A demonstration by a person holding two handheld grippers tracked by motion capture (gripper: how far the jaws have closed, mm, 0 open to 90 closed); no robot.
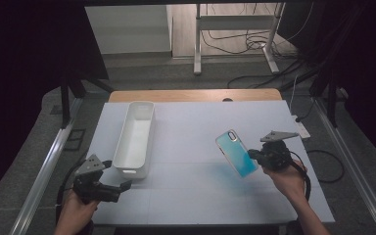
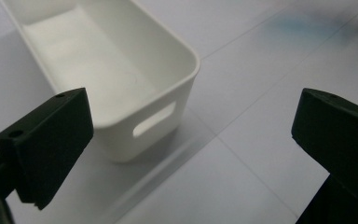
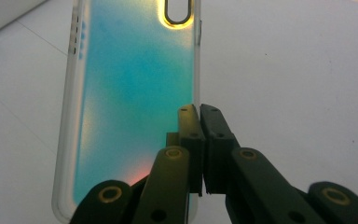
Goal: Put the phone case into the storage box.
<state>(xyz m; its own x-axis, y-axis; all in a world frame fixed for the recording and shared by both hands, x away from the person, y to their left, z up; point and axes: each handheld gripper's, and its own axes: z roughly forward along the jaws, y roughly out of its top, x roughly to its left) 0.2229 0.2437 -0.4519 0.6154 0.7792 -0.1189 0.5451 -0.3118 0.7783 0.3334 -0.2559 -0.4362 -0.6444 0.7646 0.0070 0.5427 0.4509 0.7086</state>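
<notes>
Nearest, the left gripper (image 1: 120, 188) spreads its 2 blocky matte-black jaws wide around nothing, just before the near end of a long, glossy white plastic bin (image 1: 136, 137) with rounded corners and a slot handle. Beyond, the right gripper (image 3: 199, 112) pinches the edge of a translucent turquoise phone case (image 3: 135, 98), lifted above the smooth white table (image 1: 196, 191).

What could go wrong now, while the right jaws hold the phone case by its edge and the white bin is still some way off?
1. The right gripper pinches the phone case only along one thin side edge, so the case might pivot or slip out above the table.
2. The white bin is narrow; the tilted case may catch its rim.
3. The left gripper, open, hovers beside the bin's near end and could nudge it.
</notes>
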